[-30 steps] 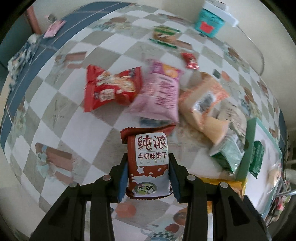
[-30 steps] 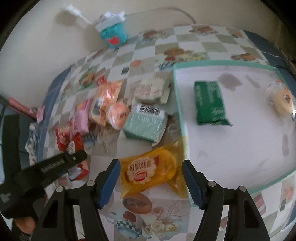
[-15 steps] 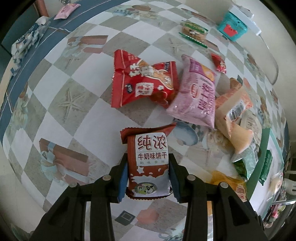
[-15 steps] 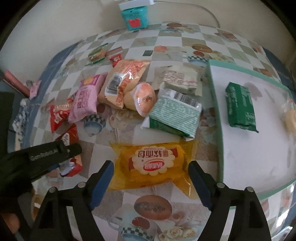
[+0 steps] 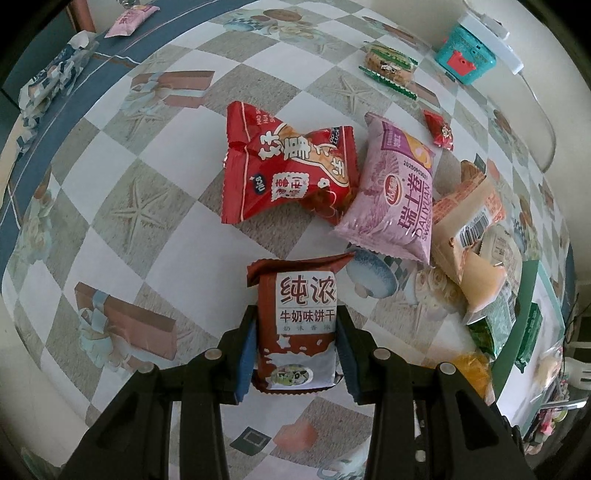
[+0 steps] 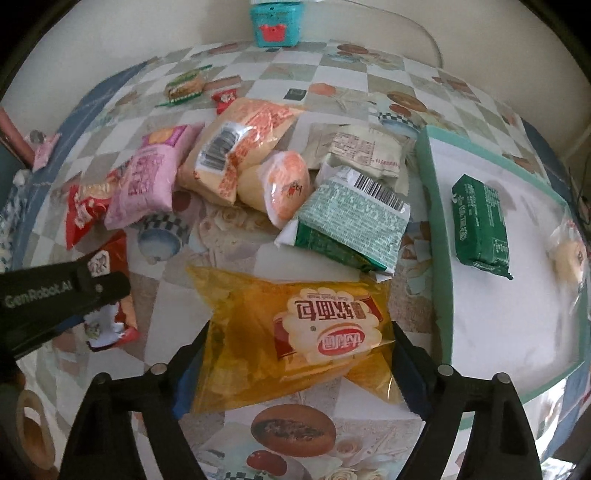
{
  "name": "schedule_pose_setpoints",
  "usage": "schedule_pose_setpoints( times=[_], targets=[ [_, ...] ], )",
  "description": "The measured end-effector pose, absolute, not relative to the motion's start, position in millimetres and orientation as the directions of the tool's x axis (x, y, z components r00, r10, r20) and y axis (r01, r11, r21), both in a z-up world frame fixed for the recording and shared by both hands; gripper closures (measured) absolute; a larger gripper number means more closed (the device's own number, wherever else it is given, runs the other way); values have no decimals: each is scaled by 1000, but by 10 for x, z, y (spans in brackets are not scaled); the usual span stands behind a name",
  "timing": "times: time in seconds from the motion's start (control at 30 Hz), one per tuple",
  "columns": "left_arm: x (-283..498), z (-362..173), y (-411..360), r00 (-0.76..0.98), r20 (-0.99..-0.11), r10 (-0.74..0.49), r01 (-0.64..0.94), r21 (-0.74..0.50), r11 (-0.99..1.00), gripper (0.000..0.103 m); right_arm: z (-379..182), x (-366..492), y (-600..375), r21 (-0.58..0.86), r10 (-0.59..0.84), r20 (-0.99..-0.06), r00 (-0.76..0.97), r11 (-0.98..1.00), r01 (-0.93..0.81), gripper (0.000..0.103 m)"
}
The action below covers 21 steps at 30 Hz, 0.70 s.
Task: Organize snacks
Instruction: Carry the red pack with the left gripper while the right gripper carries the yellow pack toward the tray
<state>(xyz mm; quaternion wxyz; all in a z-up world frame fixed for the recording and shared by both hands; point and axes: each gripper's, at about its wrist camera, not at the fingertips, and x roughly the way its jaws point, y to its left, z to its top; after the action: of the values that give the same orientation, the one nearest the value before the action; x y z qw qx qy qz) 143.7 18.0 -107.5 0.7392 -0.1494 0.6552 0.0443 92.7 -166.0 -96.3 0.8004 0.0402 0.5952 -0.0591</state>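
My left gripper (image 5: 297, 332) is shut on a brown-red milk biscuit packet (image 5: 301, 295), held upright above the checked tablecloth. That gripper and its packet (image 6: 110, 266) also show at the left edge of the right wrist view. My right gripper (image 6: 299, 339) points down over a yellow bread packet (image 6: 258, 314) lying flat on the cloth. Its jaws are closing, with the packet between them and the wrapper's edges reaching the blue pads (image 6: 184, 384). To the right sits a white tray with a green rim (image 6: 436, 221), holding a dark green packet (image 6: 480, 225) and a clear-wrapped bun (image 6: 569, 254).
A heap of snacks lies mid-table: a red packet (image 5: 288, 170), a pink one (image 5: 395, 195), an orange bread bag (image 6: 240, 147), a green-white packet (image 6: 351, 225) and a beige one (image 6: 362, 151). A teal box (image 6: 275, 22) stands by the wall.
The right gripper has swung over the yellow packet and come lower, and its jaws now stand wider around it. The left gripper carried the biscuit packet sideways; the red and pink packets look nearer.
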Motion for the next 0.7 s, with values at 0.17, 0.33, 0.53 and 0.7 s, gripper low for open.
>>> schedule_pose_setpoints(
  times=[0.17, 0.33, 0.53, 0.7],
  targets=[
    [1499, -1088, 208, 140, -979, -147, -265, -180, 947, 61, -910, 942, -1751, 47, -4, -955, 297, 985, 167, 21],
    [1534, -1104, 295, 137, -978, -160, -249, -191, 949, 60, -870, 941, -1883, 75, 13, -953, 303, 978, 196, 21],
    [1590, -1122, 163, 126, -989, -83, -179, -105, 978, 58, -849, 909, -1849, 102, 36, -951, 308, 974, 200, 21],
    [1611, -1087, 140, 146, -986, -82, -170, -107, 980, 62, -733, 901, -1893, 149, 73, -937, 343, 968, 201, 22]
  ],
)
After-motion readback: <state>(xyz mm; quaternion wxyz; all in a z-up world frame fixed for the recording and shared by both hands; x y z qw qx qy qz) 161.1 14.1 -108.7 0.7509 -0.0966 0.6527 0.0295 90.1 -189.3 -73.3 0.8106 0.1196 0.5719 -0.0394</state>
